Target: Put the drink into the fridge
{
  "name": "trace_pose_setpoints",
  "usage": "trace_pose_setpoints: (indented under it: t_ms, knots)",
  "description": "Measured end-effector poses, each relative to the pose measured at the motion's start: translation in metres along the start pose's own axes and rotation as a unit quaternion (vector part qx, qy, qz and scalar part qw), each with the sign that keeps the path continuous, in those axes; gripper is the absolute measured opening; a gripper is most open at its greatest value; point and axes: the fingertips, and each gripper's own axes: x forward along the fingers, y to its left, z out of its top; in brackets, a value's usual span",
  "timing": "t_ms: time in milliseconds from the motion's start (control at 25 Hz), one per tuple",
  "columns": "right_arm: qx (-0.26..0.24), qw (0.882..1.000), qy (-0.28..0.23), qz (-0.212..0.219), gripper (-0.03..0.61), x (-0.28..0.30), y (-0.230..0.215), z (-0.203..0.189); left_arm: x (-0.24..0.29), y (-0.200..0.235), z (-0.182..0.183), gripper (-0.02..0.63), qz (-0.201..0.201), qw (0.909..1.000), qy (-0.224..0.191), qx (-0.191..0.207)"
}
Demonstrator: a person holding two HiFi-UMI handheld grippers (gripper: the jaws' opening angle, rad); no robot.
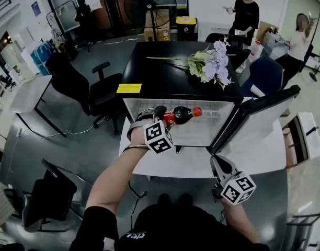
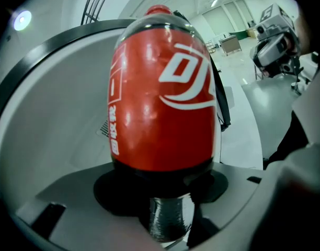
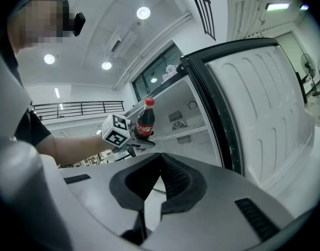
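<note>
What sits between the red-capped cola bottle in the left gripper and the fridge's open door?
Only the white fridge's open interior lies between the dark cola bottle and the black-edged door, seen in the head view.

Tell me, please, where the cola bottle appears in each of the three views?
Head view: cola bottle at centre, lying sideways in the left tool, before the open fridge.
Left gripper view: fills the centre, with the fridge wall behind.
Right gripper view: small, upright, left of centre.
Shared landmark: the fridge's white interior.
</note>
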Motion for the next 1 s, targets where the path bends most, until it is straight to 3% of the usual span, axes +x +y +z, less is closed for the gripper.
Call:
trace_pose_setpoints:
  t_ms: [200,520,720,1000]
  knots:
    - [0.003,1.0,-0.002,-0.002,0.014,-0.002,-0.004,0.0,0.008,-0.002,-0.001,0.261,-0.005,0.9982,0.028,0.053]
    - [0.01,1.0,-0.005,-0.006,0.014,-0.003,-0.007,0.001,0.014,-0.012,0.0,0.264,-0.046,0.9942,0.053,0.082]
    - [0.013,1.0,-0.004,-0.005,0.014,-0.004,-0.009,-0.001,0.017,-0.006,0.001,0.272,-0.037,0.9902,0.066,0.117]
    - [0.017,1.0,0.0,-0.004,0.014,0.001,-0.014,-0.003,0.017,0.0,0.005,0.279,-0.011,0.9871,0.053,0.15]
